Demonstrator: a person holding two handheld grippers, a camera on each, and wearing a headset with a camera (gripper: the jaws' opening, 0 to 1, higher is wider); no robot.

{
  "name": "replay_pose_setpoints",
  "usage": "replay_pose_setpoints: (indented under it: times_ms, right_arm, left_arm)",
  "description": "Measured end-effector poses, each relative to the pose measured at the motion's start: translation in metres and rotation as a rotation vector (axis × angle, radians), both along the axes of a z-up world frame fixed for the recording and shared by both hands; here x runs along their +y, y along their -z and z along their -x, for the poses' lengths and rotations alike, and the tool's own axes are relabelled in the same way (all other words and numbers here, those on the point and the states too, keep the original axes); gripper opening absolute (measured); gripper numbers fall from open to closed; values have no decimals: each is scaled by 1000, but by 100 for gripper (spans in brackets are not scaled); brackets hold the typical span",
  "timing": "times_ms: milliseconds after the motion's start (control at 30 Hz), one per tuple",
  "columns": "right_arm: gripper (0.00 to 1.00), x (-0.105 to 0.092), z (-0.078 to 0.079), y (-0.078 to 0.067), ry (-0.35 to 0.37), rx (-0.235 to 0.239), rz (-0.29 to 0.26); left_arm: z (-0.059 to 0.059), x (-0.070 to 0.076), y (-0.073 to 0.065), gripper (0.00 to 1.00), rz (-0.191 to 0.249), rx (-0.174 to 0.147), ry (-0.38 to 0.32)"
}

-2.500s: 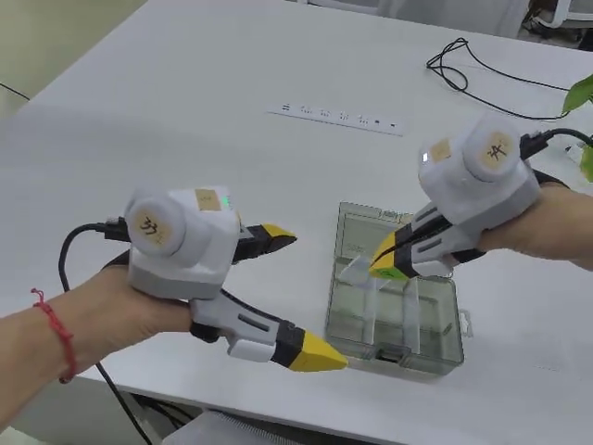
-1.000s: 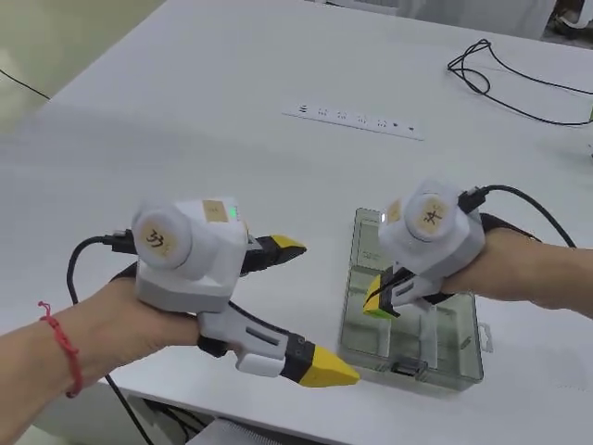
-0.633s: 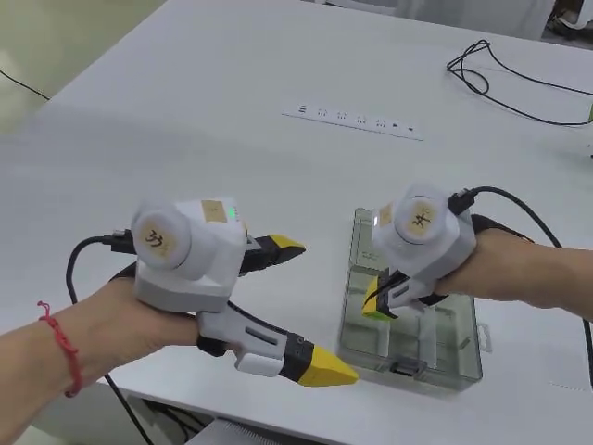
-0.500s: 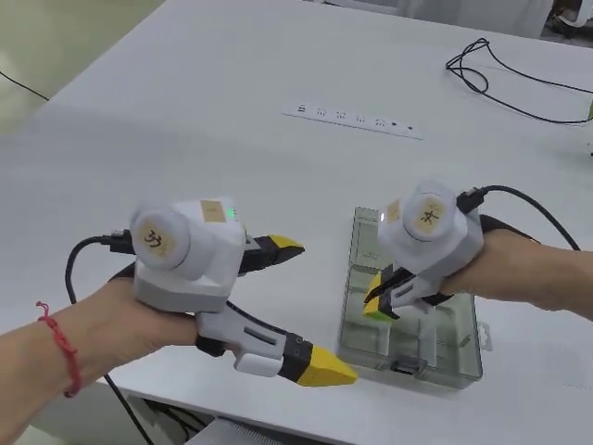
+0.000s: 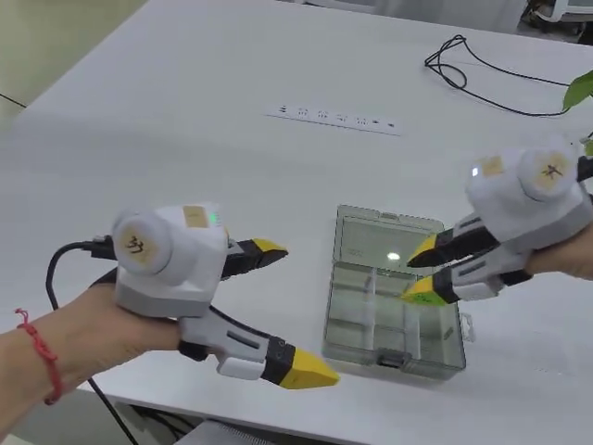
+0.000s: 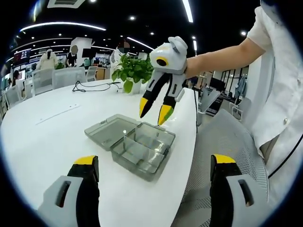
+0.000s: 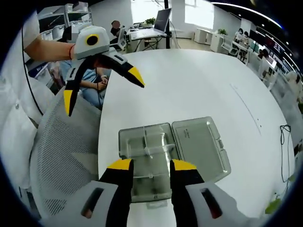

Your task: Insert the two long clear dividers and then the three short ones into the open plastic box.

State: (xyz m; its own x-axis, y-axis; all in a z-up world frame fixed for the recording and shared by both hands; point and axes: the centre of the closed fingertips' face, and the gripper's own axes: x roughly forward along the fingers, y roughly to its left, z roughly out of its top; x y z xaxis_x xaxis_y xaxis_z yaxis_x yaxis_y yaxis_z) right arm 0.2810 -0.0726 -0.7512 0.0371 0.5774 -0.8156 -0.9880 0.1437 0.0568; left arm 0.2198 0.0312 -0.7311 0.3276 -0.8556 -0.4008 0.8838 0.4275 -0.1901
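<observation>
The open plastic box [image 5: 390,355], with clear dividers [image 5: 409,317] seen standing inside, is set near the white table's [image 5: 185,120] front edge, while the left gripper [image 5: 289,311] is held wide open and empty to its left and the right gripper [image 5: 419,274], narrowly parted and empty, is held above it.

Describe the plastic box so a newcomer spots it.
On the white table, near its front edge, under the right gripper and beside the left gripper, lies the clear plastic box, lid open flat behind it. Unlike the white power strip farther back, it is see-through, with dividers inside.
</observation>
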Motion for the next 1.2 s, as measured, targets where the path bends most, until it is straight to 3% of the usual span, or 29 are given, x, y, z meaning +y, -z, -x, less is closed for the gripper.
replay_pose_setpoints:
  times_ms: [233,400,600,867,1200]
  right_arm:
    - [43,-70,8,10,38,4,85]
    - [49,-106,19,20,31,11,150]
    - [52,-147,23,48,-13,18,265]
    - [51,-176,19,80,-93,-2,381]
    - [45,-178,10,93,-174,-42,408]
  left_arm:
    - [-1,0,1,100,-6,2,0]
    - [-2,-2,0,100,0,9,-3]
    - [-2,0,0,100,-8,10,-7]
    - [-3,2,2,100,-20,17,-13]
    - [-3,0,0,100,-20,21,-19]
